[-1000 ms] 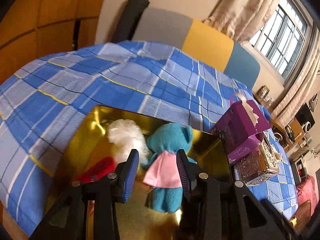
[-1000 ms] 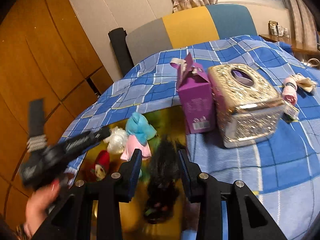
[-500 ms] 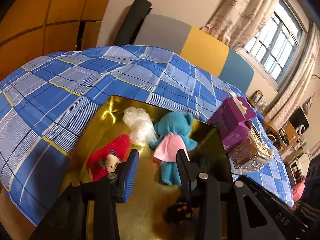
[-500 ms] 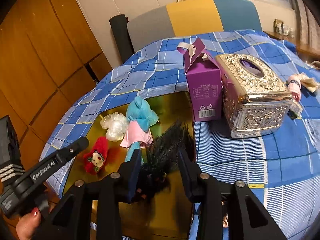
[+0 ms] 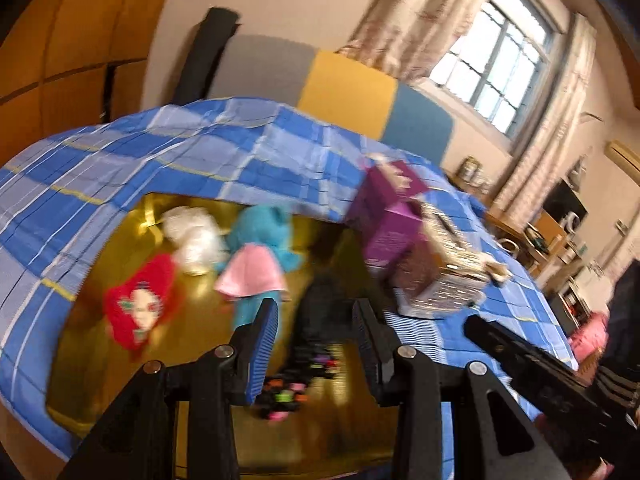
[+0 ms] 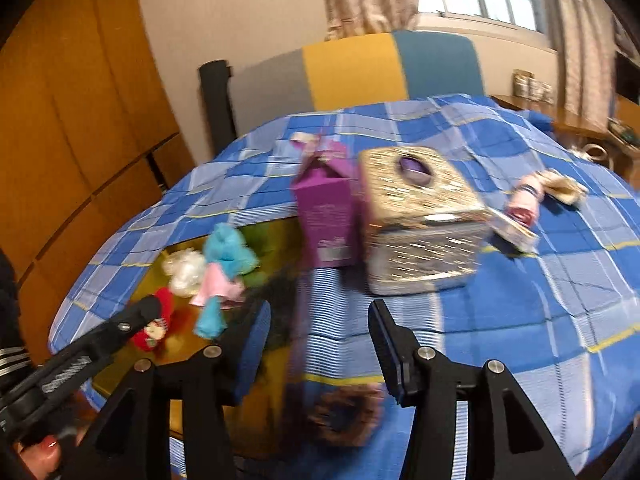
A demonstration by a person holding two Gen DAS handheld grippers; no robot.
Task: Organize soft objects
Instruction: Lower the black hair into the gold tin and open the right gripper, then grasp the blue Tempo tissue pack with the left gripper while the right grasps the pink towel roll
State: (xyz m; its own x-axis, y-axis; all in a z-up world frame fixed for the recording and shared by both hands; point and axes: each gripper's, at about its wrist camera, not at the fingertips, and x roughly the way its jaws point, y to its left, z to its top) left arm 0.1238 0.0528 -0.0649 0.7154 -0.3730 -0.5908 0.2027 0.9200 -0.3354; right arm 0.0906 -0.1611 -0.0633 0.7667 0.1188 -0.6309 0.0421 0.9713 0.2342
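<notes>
A gold tray [image 5: 132, 392] [image 6: 276, 240] set into the blue checked cloth holds a red plush [image 5: 138, 310] [image 6: 158, 326], a white fluffy ball [image 5: 194, 238] [image 6: 184, 270], a teal bear in a pink dress [image 5: 256, 264] [image 6: 224, 264] and a black furry toy [image 5: 320, 312] [image 6: 280, 292]. My left gripper [image 5: 314, 314] hovers open over the tray's near side, with the black toy lying below its fingers, untouched. My right gripper [image 6: 318, 314] is opening, nothing between its pads, above the tray's right edge. Both views are motion-blurred.
A purple carton [image 6: 326, 216] [image 5: 390, 216] and an ornate gold tissue box [image 6: 420, 216] [image 5: 444, 276] stand right of the tray. A pink plush [image 6: 522, 204] and a cream item [image 6: 564, 188] lie on the cloth [image 6: 560, 300] further right. A hand [image 6: 44, 454] grips the left gripper's handle.
The right gripper's jaws have parted and left the black toy lying in the tray, then drawn back toward the right. The left gripper has pulled away from the teal bear and swung right.
</notes>
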